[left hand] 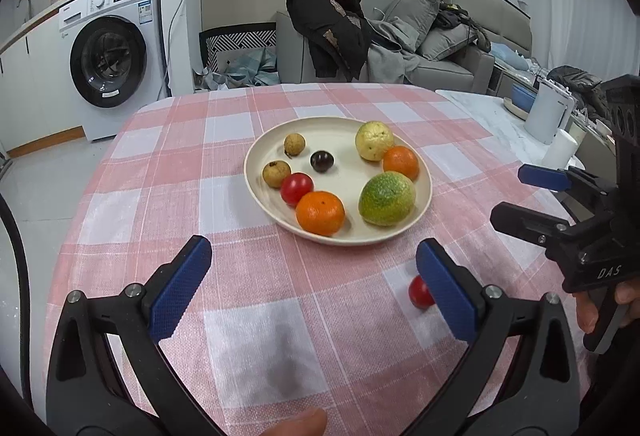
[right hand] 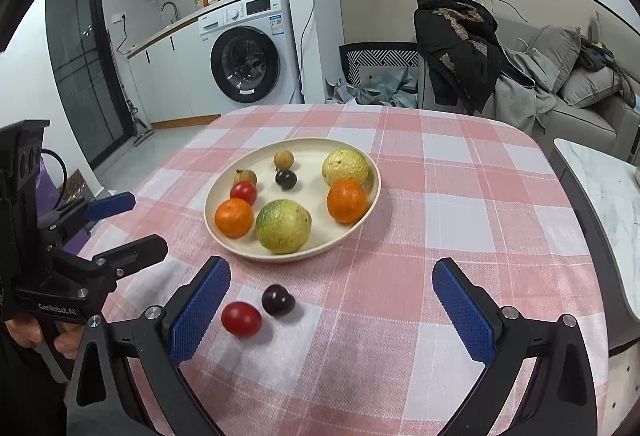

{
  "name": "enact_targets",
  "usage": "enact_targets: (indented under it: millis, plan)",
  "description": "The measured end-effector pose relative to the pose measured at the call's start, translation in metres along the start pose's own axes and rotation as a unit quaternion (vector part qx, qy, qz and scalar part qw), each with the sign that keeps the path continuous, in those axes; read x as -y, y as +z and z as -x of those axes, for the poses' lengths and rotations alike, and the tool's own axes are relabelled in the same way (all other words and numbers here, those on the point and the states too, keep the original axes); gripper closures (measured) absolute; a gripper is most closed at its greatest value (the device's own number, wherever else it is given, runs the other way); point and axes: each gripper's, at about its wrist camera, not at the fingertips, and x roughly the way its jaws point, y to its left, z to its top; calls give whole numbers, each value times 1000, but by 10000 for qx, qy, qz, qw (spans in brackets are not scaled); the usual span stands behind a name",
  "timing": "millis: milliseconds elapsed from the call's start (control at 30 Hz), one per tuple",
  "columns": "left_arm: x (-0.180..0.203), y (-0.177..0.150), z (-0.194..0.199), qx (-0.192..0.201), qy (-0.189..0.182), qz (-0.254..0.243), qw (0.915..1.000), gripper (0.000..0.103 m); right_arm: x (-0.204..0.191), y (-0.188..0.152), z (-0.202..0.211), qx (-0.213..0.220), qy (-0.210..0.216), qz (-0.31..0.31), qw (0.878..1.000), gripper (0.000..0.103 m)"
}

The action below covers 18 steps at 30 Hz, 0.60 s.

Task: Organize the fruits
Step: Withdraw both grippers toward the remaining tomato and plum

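A cream plate point(left hand: 260, 155) point(right hand: 312, 149) on the pink checked tablecloth holds several fruits: two oranges point(left hand: 320, 212) point(right hand: 346, 200), a green fruit point(left hand: 386, 198) point(right hand: 283, 226), a yellow fruit point(left hand: 374, 139), a red tomato point(left hand: 296, 188), a dark plum point(left hand: 322, 161) and two brown longans. A loose red tomato point(right hand: 241, 319) point(left hand: 419, 292) and a loose dark plum point(right hand: 277, 300) lie on the cloth in front of the plate. My left gripper point(left hand: 312, 288) is open and empty, short of the plate. My right gripper point(right hand: 332, 304) is open and empty, with the two loose fruits near its left finger.
The tablecloth point(left hand: 240, 115) ends at rounded table edges. A white marble table point(left hand: 480, 111) with a white container point(left hand: 546, 115) stands to the right. A washing machine point(left hand: 108, 51) and a grey sofa point(left hand: 440, 51) with clothes stand beyond.
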Motion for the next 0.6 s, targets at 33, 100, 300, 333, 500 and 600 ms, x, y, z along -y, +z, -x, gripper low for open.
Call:
enact_targets:
  millis: [33,100,300,333,500,600]
  plan:
    - [2,-2,0,-5,-17,-30,10000,1,-1,-3,0,-6,-11,44,10000,0]
    - [7,-4,-2,-32,-22,-94,9999,1,-3,-7,-3,-64,-5,140,9999,0]
    - [22,-12,-16,-264,-138,-247,9993,1,-6,-16,-17,-423,-58,399,9983,0]
    - [25,-14,-17,-289,-151,-276,9991,1,-6,-17,-19,-464,-89,442,9979,0]
    - [33,-19,-26,-435,-223,-348,9982,1,-5,-24,-26,-650,-174,527,9963,0]
    - [37,-21,-30,-510,-298,-337,9977,1,1,-26,-28,-711,-205,460,9962,0]
